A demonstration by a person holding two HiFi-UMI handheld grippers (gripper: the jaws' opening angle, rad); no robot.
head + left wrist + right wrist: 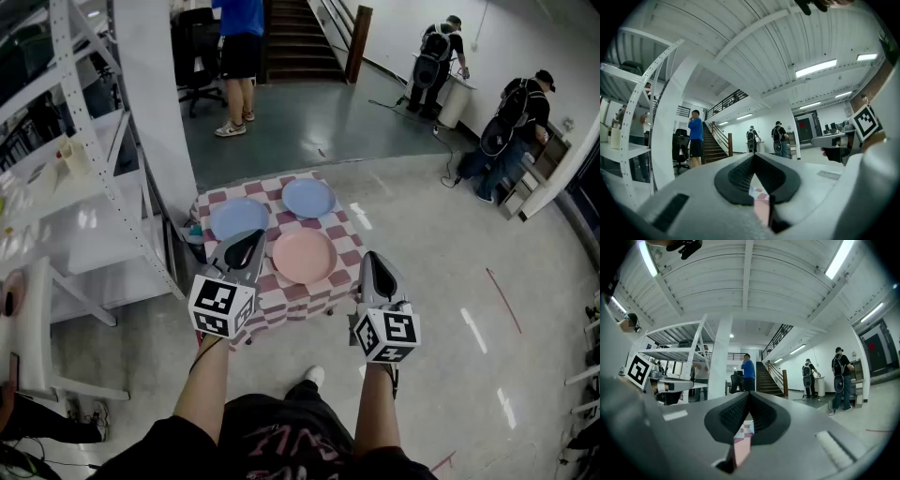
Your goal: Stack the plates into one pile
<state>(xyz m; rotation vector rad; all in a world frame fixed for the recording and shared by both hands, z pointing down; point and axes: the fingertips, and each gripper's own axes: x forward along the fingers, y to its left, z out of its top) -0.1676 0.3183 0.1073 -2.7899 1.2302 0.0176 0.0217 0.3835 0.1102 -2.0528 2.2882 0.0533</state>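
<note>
Overhead alone, all three plates (304, 255) show (unstacked).

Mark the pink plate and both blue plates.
pink plate (304, 255): head view, its centre
left blue plate (235, 217): head view, its centre
right blue plate (308, 198): head view, its centre

Three plates are lying flat and unstacked on the checkered bench (349, 246): pink plate (304, 256) is sitting nearest the front edge, one blue plate (238, 218) at back left, another blue plate (308, 198) at back right, all apart.
</note>
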